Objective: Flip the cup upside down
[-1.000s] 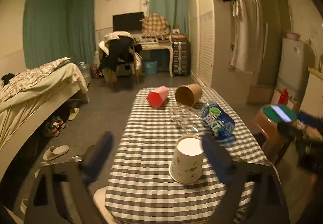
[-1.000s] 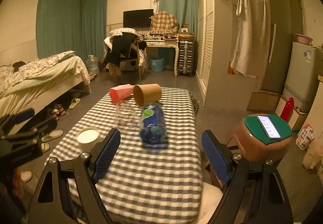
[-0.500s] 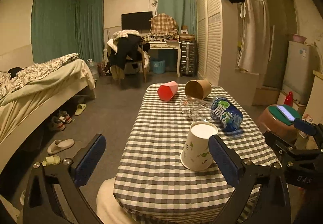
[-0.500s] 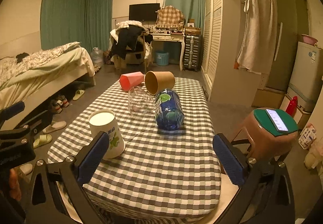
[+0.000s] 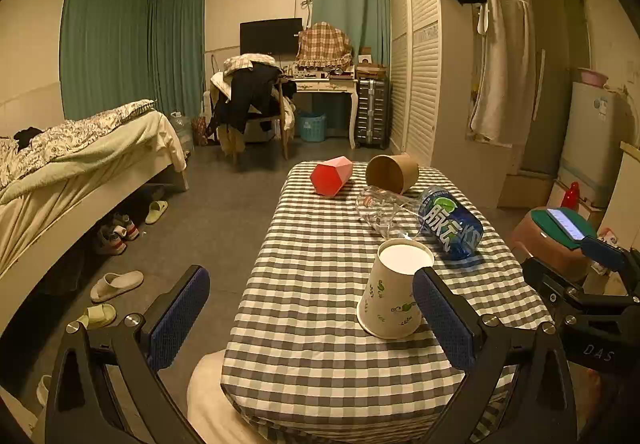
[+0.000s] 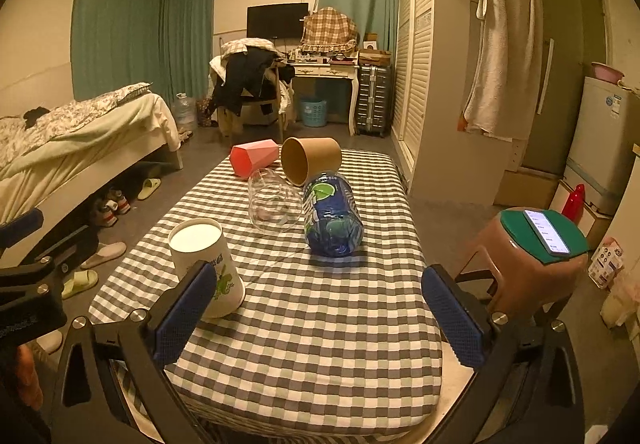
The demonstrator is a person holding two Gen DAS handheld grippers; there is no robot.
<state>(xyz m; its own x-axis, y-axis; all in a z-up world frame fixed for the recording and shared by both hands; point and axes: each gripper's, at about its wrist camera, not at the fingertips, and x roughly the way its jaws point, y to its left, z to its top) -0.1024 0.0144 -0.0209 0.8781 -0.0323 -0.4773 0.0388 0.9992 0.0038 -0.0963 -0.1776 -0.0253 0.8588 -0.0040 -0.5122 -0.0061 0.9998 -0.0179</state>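
The paper cup (image 5: 394, 288) stood upside down near the front of the checked table (image 5: 320, 324), its white base facing up. The left gripper (image 5: 310, 318) hung in front of it with fingers spread wide and holding nothing. The right gripper (image 6: 320, 318) was spread wide and empty too. Farther back lay a blue bottle (image 6: 332, 213), a clear glass (image 6: 274, 203), a brown cup (image 6: 310, 159) and a red cup (image 6: 254, 157), all on their sides.
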